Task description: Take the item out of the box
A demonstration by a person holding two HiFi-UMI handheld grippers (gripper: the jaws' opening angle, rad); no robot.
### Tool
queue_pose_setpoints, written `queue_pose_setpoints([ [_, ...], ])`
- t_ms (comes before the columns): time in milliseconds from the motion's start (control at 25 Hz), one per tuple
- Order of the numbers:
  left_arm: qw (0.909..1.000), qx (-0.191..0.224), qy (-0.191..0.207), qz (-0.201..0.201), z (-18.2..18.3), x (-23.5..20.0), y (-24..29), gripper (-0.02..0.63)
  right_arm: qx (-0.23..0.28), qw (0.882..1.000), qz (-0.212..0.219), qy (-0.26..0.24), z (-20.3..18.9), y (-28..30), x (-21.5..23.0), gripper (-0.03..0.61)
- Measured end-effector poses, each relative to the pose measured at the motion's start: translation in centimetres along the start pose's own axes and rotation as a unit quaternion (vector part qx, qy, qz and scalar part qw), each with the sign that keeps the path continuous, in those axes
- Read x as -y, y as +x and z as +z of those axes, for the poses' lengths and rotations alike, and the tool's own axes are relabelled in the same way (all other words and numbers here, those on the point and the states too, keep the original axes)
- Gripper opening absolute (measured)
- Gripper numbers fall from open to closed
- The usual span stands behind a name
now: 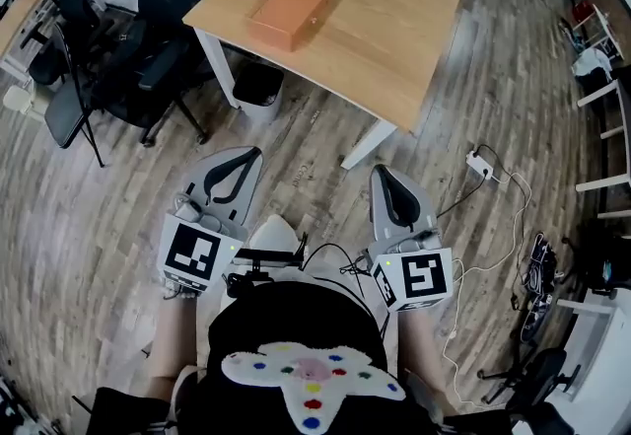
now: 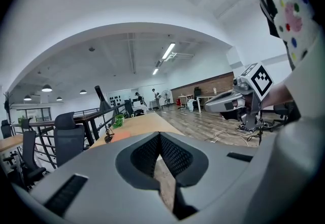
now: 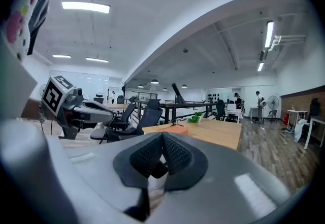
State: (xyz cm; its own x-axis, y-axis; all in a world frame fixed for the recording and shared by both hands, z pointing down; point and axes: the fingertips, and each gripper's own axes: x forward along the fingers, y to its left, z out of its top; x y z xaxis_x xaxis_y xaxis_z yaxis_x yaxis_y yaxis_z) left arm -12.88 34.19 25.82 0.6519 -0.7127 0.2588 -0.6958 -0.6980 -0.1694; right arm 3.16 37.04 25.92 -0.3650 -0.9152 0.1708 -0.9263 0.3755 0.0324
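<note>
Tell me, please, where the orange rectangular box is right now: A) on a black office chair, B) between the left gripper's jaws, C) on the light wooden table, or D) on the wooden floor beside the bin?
C: the head view shows the orange rectangular box resting on top of the light wooden table.

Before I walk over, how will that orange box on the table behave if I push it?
The orange box lies low and wide, so it probably won't tip. Its straight edges suggest a stiff shell. On the smooth wooden table it may well slide rather than stay put.
</note>
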Motion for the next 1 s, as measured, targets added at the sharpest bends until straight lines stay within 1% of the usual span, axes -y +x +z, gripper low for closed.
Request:
queue_pose_setpoints([
  [160, 0.9999, 0.012, -0.012, -0.002, 0.5, -0.3, 0.7, 0.0, -0.003, 1.0, -0.003, 0.018, -0.2, 0.4, 0.7, 0.009],
  [480, 0.9994, 0.023, -0.014, -0.021, 1.2, -0.9, 3.5, 0.0, 0.002, 1.0, -0.009, 0.014, 0.0, 2.5, 1.9, 0.009],
  [720, 0.9994, 0.019, -0.004, -0.028, 1.1, -3.0, 6.9, 0.0, 0.0, 1.0, -0.014, 0.002, 0.3, 5.5, 3.9, 0.009],
  [1000, 0.9991, 0.021, -0.003, -0.035, 1.5, -6.9, 11.4, 0.0, 0.007, 1.0, -0.017, 0.008, 1.0, 10.0, 6.4, 0.009],
])
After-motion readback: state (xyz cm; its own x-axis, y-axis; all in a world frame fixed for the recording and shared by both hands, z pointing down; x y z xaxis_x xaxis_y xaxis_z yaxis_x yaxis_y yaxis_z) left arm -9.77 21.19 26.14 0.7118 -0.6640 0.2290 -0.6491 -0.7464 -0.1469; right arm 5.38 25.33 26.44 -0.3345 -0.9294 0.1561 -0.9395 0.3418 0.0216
